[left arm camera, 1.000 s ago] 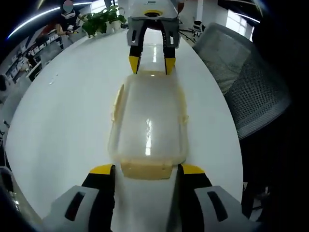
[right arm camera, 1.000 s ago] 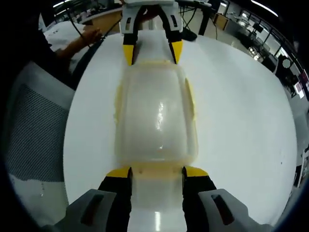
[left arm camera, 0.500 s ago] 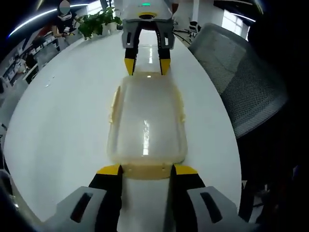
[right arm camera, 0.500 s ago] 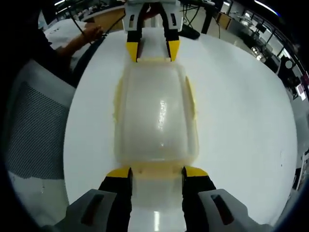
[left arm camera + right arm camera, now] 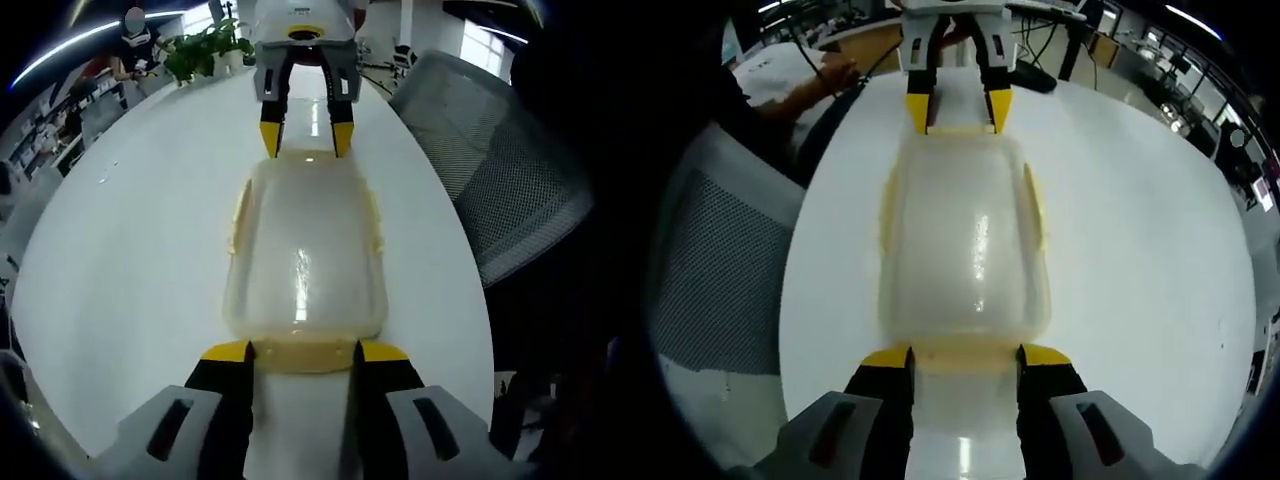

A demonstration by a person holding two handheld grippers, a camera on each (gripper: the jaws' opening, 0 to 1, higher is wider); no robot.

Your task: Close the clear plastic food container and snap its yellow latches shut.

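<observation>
The clear food container (image 5: 305, 255) lies lid-down-closed on the white worktop (image 5: 130, 250), well in from the worktop's edges, with the lid seated over the body. Its long axis runs straight from one claw to the other, so each short end faces a claw. A yellow latch (image 5: 303, 352) sits at the short end nearest the left claw (image 5: 303, 350), and another yellow latch (image 5: 965, 350) at the end nearest the right claw (image 5: 964, 355). Pale yellow strips also run along both long sides; whether those side latches are snapped down cannot be told.

The left claw's jaws stand apart, one at either side of its end latch, close to it or touching; whether they press it is not clear. The right claw's jaws are likewise apart and straddle the opposite latch. In the left gripper view the right claw shows at the far end, tips at the container's rim; the right gripper view shows the left claw the same way.

The main risk, as I judge it, is uneven pressure: if one claw pushes harder, the container could slide along its long axis over the smooth worktop, or the far end could lift and tip. A latch pushed off-centre may skid off the rim instead of clicking. A grey mesh chair (image 5: 500, 170) stands beside the worktop edge, clear of the work.
</observation>
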